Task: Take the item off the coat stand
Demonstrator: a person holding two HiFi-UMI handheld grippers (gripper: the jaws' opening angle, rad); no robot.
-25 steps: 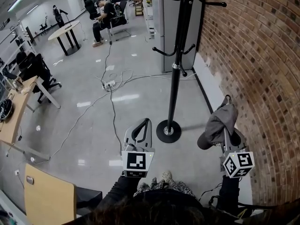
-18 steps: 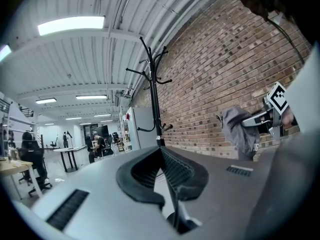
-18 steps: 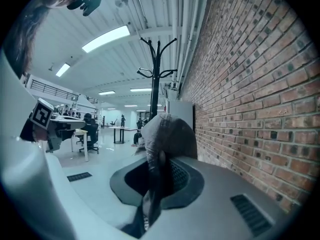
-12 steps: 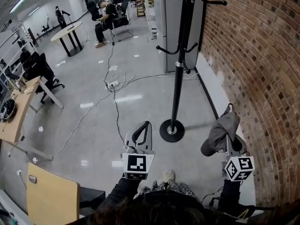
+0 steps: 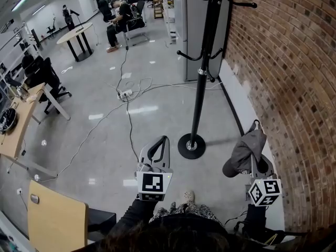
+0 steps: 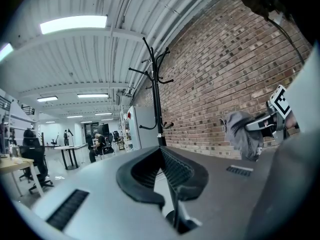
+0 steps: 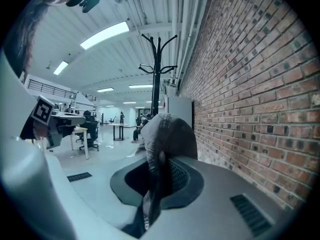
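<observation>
Running along the right of the head view, the brick wall stands just beside the black coat stand, whose round base rests on the glossy grey floor. The grey cap is off the stand: it hangs clear of the pole, to the right of the base, between the stand and the wall, on the person's side. The right gripper has its jaws clamped on the cap's fabric, which drapes over both pads. The left gripper is held left of the base, on the person's side, jaws closed together with nothing between them. Each gripper carries a marker cube, left and right, printed with black-and-white square patterns.
</observation>
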